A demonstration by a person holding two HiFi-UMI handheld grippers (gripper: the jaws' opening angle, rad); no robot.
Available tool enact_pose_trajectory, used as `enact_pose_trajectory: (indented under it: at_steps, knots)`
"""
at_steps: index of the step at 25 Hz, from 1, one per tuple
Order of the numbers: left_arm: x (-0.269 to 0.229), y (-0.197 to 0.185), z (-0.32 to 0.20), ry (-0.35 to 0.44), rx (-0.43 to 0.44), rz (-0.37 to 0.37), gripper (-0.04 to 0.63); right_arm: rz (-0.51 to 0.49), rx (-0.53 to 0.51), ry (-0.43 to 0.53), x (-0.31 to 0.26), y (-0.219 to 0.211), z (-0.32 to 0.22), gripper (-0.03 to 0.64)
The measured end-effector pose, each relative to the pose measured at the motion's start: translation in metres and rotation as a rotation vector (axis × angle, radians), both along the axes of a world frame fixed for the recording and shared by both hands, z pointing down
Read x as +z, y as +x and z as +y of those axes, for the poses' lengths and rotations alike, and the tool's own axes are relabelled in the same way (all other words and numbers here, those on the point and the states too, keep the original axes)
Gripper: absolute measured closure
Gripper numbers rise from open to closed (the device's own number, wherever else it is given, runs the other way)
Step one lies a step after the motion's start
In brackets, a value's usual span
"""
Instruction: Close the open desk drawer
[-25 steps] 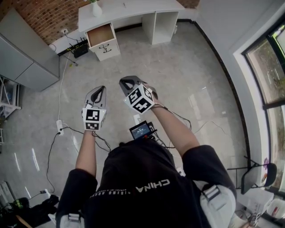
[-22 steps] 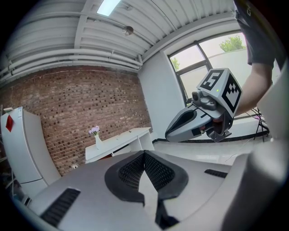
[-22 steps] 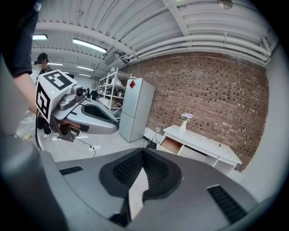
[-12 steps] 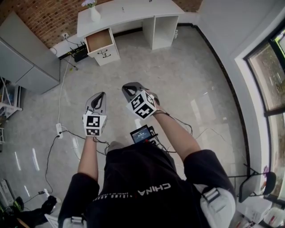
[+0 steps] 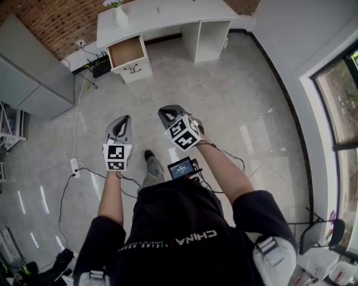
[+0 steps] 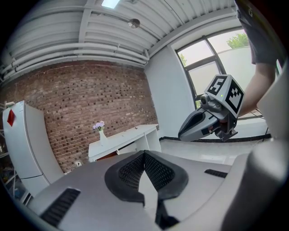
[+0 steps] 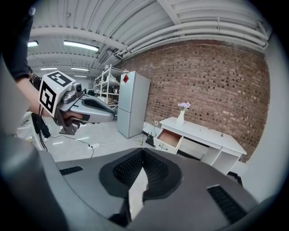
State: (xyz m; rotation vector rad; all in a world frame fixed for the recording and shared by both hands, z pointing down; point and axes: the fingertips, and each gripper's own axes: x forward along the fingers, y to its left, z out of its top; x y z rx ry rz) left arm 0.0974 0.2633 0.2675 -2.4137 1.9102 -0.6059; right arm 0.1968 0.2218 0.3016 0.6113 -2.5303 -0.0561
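**Inspector:** Location of the drawer (image 5: 126,50)?

**Assistant:** At the top of the left pedestal of the white counter (image 5: 168,12), against the brick wall (image 5: 50,19). Pulled well out toward the room, wood-toned inside exposed, dark handle (image 5: 131,69) on the front. Not yet closed. Vase (image 5: 119,15) with flowers on the counter top just behind.

**Inspector:** Reason for the carrying posture?

**Assistant:** Judged as approach. Left tongs (image 5: 123,119) and right tongs (image 5: 164,110) held out side by side in front of the body, both aimed across the floor (image 5: 235,100) toward the counter. Well apart from the drawer; nothing within reach to push. Drawer in plain sight above the right tongs in the right gripper view, mostly hidden behind the tongs' body in the left gripper view. Hence the right judged the likelier pushing tool, without certainty.

**Inspector:** State of the tongs?

**Assistant:** Left: closed tip to tip, nothing between. Right: likewise closed and empty. Touching nothing, nor each other. Closed tips judged suitable for a flat push on the drawer front; no grip on the handle required.

**Inspector:** Hazards?

**Assistant:** Power strip (image 5: 74,162) with trailing cable on the floor, left of the likely path.
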Motion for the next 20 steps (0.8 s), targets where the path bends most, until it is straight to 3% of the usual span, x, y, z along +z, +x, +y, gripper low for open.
enact_pose_trajectory:
  at_steps: [14, 20]
  knots:
    - [0.011, -0.174, -0.137, -0.049, 0.106, 0.053, 0.583, 0.078, 0.092, 0.014, -0.010, -0.169, -0.137, 0.603]
    - [0.023, -0.210, -0.171, -0.070, 0.115, 0.084, 0.583, 0.106, 0.086, 0.002, -0.002, -0.209, -0.169, 0.603]
